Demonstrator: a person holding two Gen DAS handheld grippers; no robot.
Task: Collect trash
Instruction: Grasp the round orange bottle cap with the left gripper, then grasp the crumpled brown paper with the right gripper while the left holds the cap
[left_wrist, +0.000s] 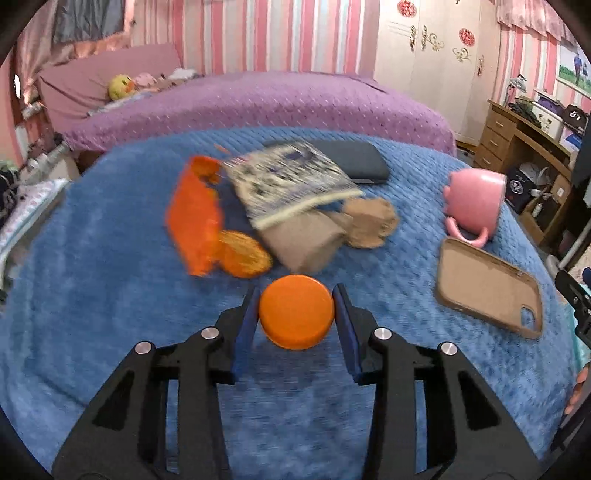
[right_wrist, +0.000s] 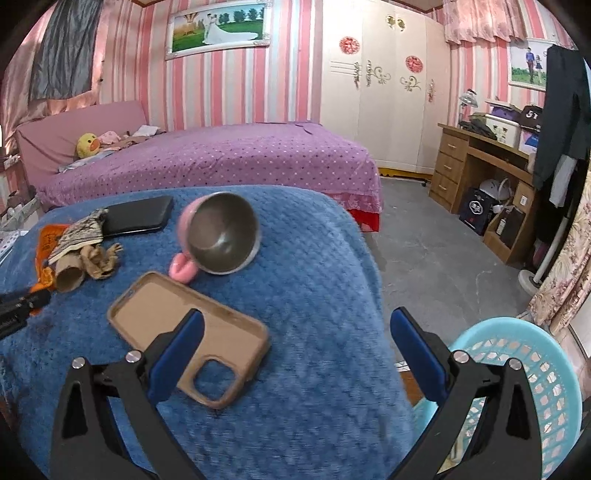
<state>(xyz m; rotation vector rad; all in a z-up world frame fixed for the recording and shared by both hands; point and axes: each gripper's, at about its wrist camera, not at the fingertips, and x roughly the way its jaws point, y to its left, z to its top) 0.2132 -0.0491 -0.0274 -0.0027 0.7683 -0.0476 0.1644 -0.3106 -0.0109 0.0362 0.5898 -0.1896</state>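
Left wrist view has the left gripper clamped on the sides of an orange cap, just at 6 o'clock of the trash pile on the blue blanket; it looks light, stiff and a bit slick, so gripping across the rim seems right. Only the right wrist view shows the blue basket at 4 o'clock and the right gripper spread wide, holding nothing.

The left gripper has two black arms with long cut-out holes. Each arm has two round shiny silver screws on top. Its fingers are flat and dark blue. The right gripper looks just the same: black arms, silver screws, and blue pads at the tips.
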